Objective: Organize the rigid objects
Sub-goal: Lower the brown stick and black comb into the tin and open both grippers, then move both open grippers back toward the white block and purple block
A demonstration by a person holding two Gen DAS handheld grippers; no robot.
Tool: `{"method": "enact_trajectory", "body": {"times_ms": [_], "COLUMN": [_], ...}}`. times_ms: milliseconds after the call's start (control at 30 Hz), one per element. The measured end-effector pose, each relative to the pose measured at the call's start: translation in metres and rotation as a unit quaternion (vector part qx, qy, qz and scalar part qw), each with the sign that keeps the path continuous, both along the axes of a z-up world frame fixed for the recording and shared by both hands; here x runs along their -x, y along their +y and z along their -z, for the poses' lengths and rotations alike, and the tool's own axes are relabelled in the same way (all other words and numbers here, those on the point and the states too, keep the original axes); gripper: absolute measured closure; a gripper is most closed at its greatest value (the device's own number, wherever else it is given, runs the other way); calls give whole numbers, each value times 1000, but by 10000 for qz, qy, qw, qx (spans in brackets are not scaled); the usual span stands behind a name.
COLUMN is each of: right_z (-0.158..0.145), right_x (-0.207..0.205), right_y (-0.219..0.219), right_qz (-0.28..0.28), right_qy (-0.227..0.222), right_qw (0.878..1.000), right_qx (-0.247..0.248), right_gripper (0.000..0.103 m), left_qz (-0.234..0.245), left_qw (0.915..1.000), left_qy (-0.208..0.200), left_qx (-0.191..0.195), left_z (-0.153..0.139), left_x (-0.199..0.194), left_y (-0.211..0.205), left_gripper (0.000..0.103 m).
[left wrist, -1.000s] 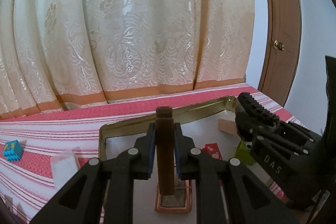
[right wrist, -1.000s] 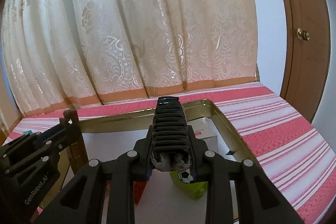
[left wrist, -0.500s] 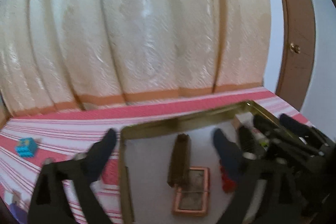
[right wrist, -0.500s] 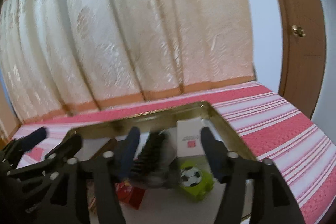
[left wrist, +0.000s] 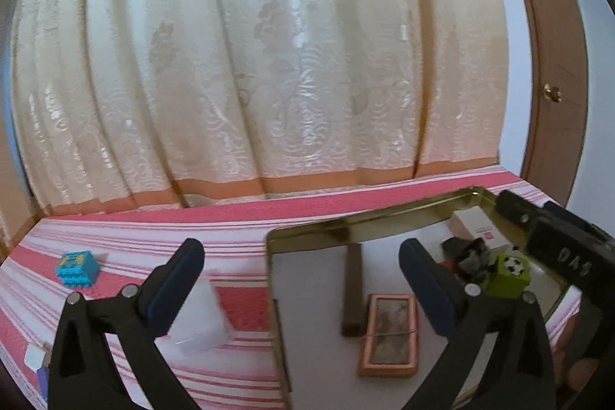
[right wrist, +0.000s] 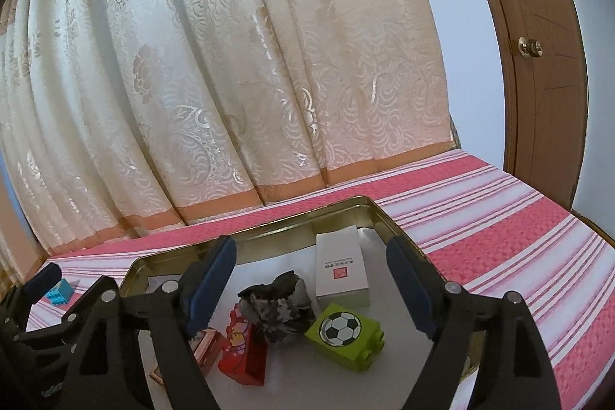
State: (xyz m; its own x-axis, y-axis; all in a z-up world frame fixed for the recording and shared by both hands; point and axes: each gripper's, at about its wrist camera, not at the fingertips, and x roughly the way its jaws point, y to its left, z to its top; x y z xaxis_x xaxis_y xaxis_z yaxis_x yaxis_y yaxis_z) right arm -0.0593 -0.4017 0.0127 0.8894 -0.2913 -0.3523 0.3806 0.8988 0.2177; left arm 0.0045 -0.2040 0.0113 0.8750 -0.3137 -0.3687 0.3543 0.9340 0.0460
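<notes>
Left gripper (left wrist: pixel 301 268) gapes wide, empty, the dark brown stick (left wrist: pixel 353 289) lying flat in the gold tray (left wrist: pixel 307 231). Right gripper (right wrist: pixel 311 285) jaws are opening, nothing gripped; the crumpled black ribbed piece (right wrist: pixel 276 306) lies beside a green football block (right wrist: pixel 344 335).

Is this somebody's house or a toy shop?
Most likely a room in a home. A long patterned curtain hangs behind, a wooden door with a brass knob stands to the right, and a pink striped cloth lies under the gold tray of small toys.

Left hand-held gripper (left wrist: pixel 301 279) wide and empty, right hand-held gripper (right wrist: pixel 311 279) opening, empty
</notes>
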Motion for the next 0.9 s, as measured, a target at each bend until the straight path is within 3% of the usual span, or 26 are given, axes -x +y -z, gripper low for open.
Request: {"method": "enact_trajectory", "body": {"times_ms": [200, 300, 400, 900], "right_z": [-3, -7, -8, -10], "right_x": [11, 22, 29, 44], "right_y": [3, 8, 13, 23], "right_qz": [94, 214, 335, 846], "right_qy": [-388, -721, -910, -976], "right_qw": [9991, 9968, 9943, 9903], "right_qx": [108, 279, 434, 513], "right_gripper": [21, 12, 10, 10], "left_qz": [-165, -362, -481, -394], "left_qw": [9998, 9992, 9986, 9984], "left_qy": [-33, -108, -190, -377], "left_qx": [110, 105, 111, -122], "left_z": [4, 5, 5, 11], "left_x": [2, 3, 4, 16], "left_y": [22, 32, 40, 55], "left_gripper": [0, 0, 0, 0]}}
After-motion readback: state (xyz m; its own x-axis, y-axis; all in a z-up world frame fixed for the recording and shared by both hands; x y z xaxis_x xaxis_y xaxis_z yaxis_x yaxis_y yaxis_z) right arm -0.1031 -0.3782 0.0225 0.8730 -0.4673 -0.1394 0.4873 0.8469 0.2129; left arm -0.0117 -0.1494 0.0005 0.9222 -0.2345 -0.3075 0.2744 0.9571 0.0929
